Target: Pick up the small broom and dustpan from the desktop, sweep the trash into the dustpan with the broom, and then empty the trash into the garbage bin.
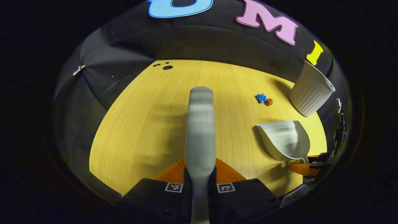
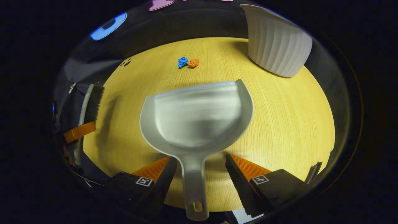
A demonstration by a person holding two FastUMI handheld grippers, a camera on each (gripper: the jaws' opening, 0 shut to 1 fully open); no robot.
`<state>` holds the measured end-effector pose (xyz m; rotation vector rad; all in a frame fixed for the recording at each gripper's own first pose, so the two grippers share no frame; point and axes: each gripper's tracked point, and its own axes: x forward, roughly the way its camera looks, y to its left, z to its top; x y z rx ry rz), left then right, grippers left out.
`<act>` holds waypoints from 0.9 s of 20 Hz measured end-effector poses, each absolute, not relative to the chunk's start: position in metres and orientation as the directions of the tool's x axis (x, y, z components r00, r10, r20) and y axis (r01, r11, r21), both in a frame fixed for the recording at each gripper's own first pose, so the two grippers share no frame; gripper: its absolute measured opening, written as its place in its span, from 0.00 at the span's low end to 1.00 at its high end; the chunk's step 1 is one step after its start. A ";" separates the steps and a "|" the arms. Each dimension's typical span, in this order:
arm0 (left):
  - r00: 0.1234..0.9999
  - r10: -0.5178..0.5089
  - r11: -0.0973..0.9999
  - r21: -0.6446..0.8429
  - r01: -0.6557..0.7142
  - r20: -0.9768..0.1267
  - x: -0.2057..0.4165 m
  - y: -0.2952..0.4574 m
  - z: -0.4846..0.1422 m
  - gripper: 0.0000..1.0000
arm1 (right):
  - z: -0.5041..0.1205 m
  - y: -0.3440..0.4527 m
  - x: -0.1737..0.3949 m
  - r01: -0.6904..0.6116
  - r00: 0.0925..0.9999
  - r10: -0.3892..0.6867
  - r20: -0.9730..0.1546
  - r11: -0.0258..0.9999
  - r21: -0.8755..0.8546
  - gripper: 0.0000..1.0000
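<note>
Spanning both views, the worktop (image 1: 149, 124) carries everything, and its far right corner holds the ribbed garbage bin (image 2: 275, 43), standing upright near the edge; a careless swing of either tool there could tip it or shove it off. Next in size, the dustpan (image 2: 196, 115) lies flat on the wood with its lip facing the trash. The right tongs (image 2: 200, 174) stand released, a clear gap either side of its handle, so a closure that lands off-centre may twist the pan or let it droop once lifted, I judge. The left tongs (image 1: 199, 180) are clenched on the small broom (image 1: 200, 130), gripping its handle low down. In the right gripper view the bristles hang at the worktop's left edge, well apart from the debris, so a long reach across could loosen the hold or turn the brush. Smallest, the blue paper wad (image 2: 182, 62) and orange paper wad (image 2: 193, 63) touch each other, near the bin and ahead of the pan; light as they look, a hard sweep could flick them past the lip.
</note>
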<state>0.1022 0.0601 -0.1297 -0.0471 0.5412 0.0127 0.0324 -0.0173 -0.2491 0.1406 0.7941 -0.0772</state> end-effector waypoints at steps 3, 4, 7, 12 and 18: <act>0.856 -0.001 0.999 -0.045 -0.026 -0.517 0.098 0.061 -0.129 0.26 | -0.251 -0.017 0.038 0.140 0.690 -0.031 -0.723 0.986 0.091 0.93; 0.856 -0.001 0.999 -0.043 -0.025 -0.516 0.096 0.061 -0.130 0.25 | -0.252 -0.015 0.039 0.136 0.685 -0.029 -0.728 0.987 0.089 0.88; 0.853 -0.002 0.999 -0.036 -0.019 -0.522 0.093 0.063 -0.131 0.26 | -0.255 -0.017 0.039 0.137 0.677 -0.048 -0.735 0.989 0.061 0.66; 0.850 0.002 1.000 -0.021 -0.016 -0.527 0.099 0.069 -0.134 0.26 | -0.254 -0.017 0.039 0.125 0.663 0.001 -0.749 0.986 0.113 0.38; 0.838 -0.021 0.999 0.009 0.030 -0.546 0.131 0.062 -0.133 0.26 | -0.252 -0.022 0.033 0.075 0.663 0.027 -0.748 0.992 0.103 0.35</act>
